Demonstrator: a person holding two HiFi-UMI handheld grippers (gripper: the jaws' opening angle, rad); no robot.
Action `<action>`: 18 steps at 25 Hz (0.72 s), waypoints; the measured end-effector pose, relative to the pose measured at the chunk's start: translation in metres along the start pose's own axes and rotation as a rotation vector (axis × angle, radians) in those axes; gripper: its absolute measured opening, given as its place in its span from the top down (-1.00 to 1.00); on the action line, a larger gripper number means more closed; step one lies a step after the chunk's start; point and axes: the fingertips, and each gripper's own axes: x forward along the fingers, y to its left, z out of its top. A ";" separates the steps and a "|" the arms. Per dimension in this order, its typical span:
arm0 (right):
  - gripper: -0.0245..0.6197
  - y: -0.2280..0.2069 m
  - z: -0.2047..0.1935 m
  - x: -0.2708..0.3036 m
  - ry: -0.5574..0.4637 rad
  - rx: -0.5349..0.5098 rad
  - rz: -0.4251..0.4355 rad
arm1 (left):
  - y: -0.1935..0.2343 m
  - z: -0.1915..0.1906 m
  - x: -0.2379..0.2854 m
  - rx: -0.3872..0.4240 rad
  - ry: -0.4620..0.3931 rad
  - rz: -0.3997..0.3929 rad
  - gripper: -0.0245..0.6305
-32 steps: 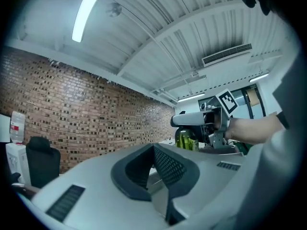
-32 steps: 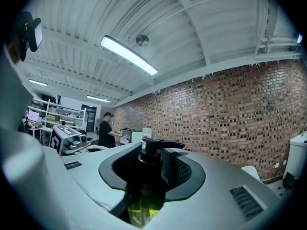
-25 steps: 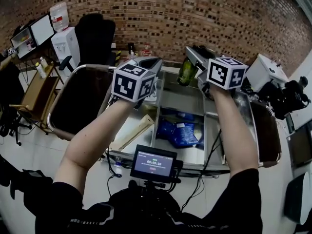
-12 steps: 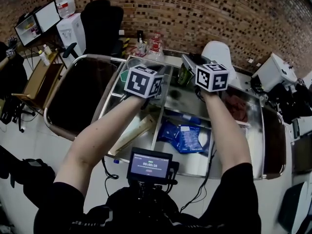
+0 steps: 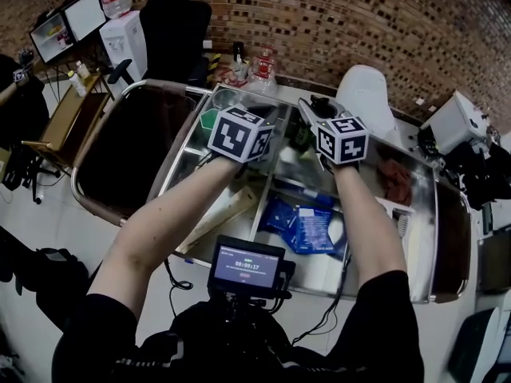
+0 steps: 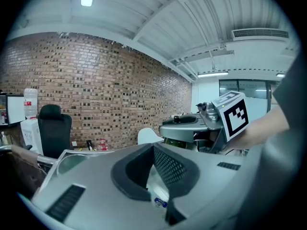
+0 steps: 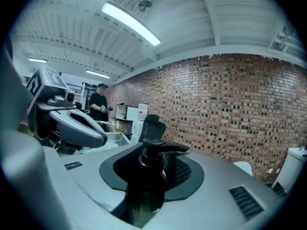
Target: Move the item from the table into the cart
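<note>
The right hand-held gripper (image 7: 156,169) holds a dark green pump bottle (image 7: 146,195). Its jaws are closed on the bottle's body, and the black pump head (image 7: 156,152) stands up between the dark pads. In the head view the bottle (image 5: 300,136) is upright over the far middle section of the steel cart (image 5: 180,162), just ahead of the right marker cube (image 5: 342,140). Whether its base touches the cart floor cannot be told.

The left hand-held gripper (image 6: 153,152) is narrow, its pads drawn together at the tips with nothing between them. Only the cart's pale floor shows below them. It hangs just beside the right one, its marker cube (image 5: 239,134) over the cart's far left section, and both forearms reach out across the cart.

Nearer the person, blue packets (image 5: 302,226) lie in the middle compartment and a long beige box (image 5: 217,218) lies slantwise in the left one. A small screen (image 5: 246,266) sits at the person's chest. Beyond the cart are a brick wall (image 5: 359,22), a black office chair (image 5: 172,30) and a white chair (image 5: 366,94)
</note>
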 end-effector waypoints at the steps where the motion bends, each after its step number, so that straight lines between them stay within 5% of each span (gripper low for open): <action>1: 0.56 0.000 0.000 0.000 -0.009 -0.002 -0.005 | 0.000 -0.001 0.001 -0.001 -0.002 -0.002 0.93; 10: 0.52 0.000 -0.003 -0.007 -0.055 0.044 -0.037 | 0.000 -0.005 0.002 -0.025 -0.007 -0.005 0.93; 18: 0.14 0.004 0.010 -0.036 0.024 0.048 -0.052 | -0.010 0.034 -0.032 -0.031 -0.073 -0.001 0.93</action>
